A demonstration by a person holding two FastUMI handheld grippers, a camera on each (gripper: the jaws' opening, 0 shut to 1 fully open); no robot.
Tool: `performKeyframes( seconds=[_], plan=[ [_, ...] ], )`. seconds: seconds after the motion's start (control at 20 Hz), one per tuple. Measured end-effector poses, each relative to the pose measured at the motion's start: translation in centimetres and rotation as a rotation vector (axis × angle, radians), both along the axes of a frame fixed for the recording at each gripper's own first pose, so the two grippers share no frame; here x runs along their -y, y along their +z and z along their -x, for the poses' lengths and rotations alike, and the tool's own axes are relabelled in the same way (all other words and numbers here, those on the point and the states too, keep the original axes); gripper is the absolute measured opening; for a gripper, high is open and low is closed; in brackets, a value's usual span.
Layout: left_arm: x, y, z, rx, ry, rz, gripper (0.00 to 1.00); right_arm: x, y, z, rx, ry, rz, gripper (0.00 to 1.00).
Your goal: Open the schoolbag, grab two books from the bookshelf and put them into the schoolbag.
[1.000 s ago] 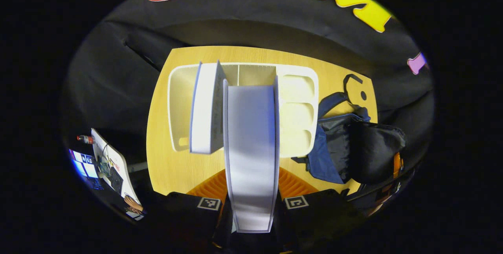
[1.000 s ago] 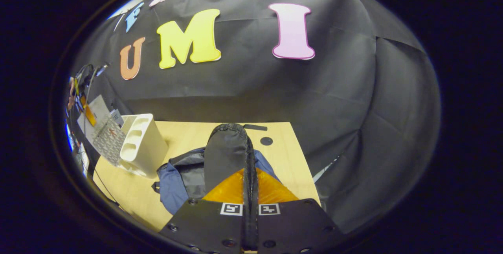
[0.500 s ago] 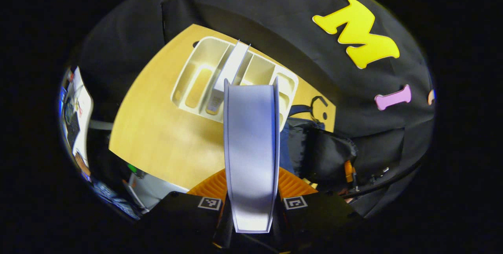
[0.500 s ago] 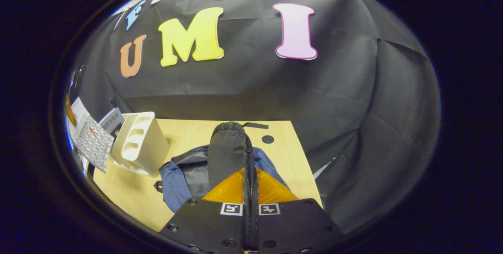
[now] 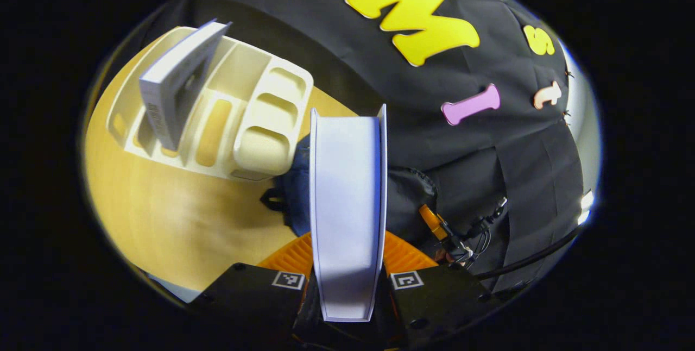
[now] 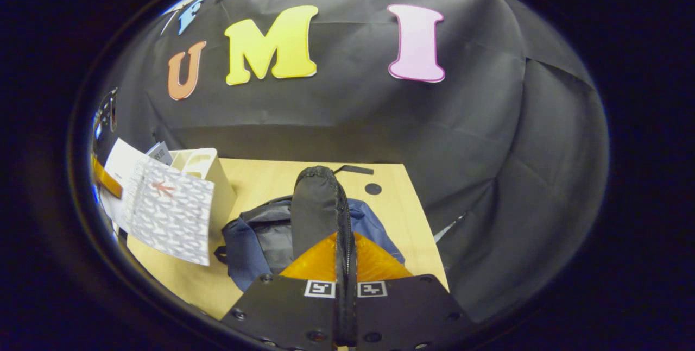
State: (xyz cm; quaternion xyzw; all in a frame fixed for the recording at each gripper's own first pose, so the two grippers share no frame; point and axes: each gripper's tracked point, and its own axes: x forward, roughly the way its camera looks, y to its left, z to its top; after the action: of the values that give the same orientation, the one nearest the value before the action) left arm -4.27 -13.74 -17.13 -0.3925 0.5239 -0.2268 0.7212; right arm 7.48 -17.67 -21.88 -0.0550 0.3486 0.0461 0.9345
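While the schoolbag (image 6: 255,242) lies on the near part of the table (image 6: 260,182), its black flap (image 6: 315,204) is pinched between the closed fingers of the right gripper (image 6: 346,280) and held up, so the opening step is judged to be done. 1 book (image 5: 347,204) is clamped edge-on between the fingers of the left gripper (image 5: 347,286) and is carried in the air, clear of the bookshelf (image 5: 255,117); in the right gripper view it is seen at the far left, in front of the bookshelf and just left of the bag. A 2nd book (image 5: 174,85) is seen leaning in a slot of the bookshelf. Neither book is seen to be in the bag yet. By this judgement, the held book is to be lowered into the bag, and the 2nd is left to be fetched.
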Motion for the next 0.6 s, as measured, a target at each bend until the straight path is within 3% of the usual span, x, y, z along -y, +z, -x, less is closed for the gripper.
performKeyframes(
  seconds=[0.3, 0.6],
  plan=[
    [7.7, -8.0, 0.0, -0.068, -0.037, 0.015, 0.43, 0.3, 0.0, 0.0, -0.007, -0.022, 0.005, 0.0],
    [13.1, -11.7, -0.3, -0.132, -0.041, 0.08, 0.45, 0.6, 0.6, -0.3, -0.011, -0.032, 0.016, 0.02]
  ],
)
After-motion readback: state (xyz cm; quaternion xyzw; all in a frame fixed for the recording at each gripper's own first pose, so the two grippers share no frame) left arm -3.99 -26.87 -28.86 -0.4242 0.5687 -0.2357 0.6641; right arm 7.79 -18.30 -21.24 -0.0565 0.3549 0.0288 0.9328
